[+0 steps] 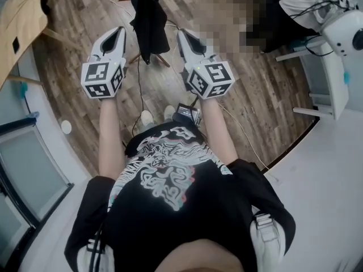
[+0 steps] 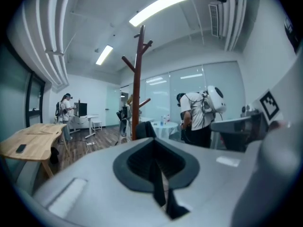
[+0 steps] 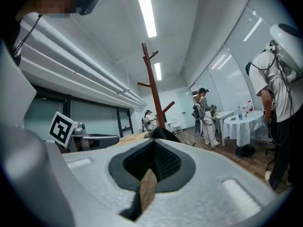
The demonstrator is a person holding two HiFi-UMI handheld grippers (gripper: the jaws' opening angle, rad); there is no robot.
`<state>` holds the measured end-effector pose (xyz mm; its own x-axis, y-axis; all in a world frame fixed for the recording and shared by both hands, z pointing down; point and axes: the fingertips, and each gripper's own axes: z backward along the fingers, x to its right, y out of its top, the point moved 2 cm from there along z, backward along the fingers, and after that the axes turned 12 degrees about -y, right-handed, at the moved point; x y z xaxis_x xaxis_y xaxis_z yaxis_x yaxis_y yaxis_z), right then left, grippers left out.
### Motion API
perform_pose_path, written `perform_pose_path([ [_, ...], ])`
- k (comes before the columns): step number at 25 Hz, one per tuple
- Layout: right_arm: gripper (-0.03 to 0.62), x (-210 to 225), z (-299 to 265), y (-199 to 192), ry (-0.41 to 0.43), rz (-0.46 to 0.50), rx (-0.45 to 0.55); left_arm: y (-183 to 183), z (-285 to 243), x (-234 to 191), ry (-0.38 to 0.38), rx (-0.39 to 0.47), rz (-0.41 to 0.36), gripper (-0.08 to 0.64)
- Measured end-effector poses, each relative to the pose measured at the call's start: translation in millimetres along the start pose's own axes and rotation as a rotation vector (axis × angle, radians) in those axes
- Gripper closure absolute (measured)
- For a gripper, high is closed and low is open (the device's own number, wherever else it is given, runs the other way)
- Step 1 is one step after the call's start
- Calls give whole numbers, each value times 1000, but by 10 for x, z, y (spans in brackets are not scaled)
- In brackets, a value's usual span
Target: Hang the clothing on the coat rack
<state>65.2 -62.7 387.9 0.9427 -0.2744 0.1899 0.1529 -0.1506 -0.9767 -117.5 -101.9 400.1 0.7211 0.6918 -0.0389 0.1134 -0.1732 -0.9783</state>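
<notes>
A black garment (image 1: 148, 18) hangs on the brown wooden coat rack (image 2: 137, 79), whose pole also rises in the right gripper view (image 3: 152, 79). In the head view both grippers are held out level on either side of the garment. My left gripper (image 1: 117, 34) is just left of it and my right gripper (image 1: 182, 35) just right, neither touching the cloth. The left gripper (image 2: 152, 141) has its jaws shut with nothing between them, and the garment (image 2: 144, 129) shows just beyond. The right gripper (image 3: 154, 143) is also shut and empty, with the garment's top (image 3: 163, 132) past its tips.
A light wooden table (image 1: 20, 16) stands at the left. A cable (image 1: 139, 95) runs over the plank floor under the rack. A seated person (image 1: 306, 4) and a white machine (image 1: 346, 38) are at the right. People and a round white table (image 3: 241, 122) are further back.
</notes>
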Motion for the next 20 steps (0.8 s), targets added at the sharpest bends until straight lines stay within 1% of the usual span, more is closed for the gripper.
perform_pose_path([
  [3, 594, -121, 53, 5, -14, -5, 10, 33, 129, 41, -28, -11, 3, 571],
  [5, 594, -214, 83, 0, -14, -1, 14, 29, 226, 57, -32, -8, 16, 571],
  [11, 594, -412, 152, 8, -5, 4, 35, 12, 402, 97, -29, 3, -1, 571],
  [15, 594, -491, 247, 9, -3, -2, 34, -9, 470, 220, -49, -1, 2, 571],
  [20, 594, -537, 267, -18, -2, 17, 33, -53, 489, 294, -65, -7, 2, 571],
])
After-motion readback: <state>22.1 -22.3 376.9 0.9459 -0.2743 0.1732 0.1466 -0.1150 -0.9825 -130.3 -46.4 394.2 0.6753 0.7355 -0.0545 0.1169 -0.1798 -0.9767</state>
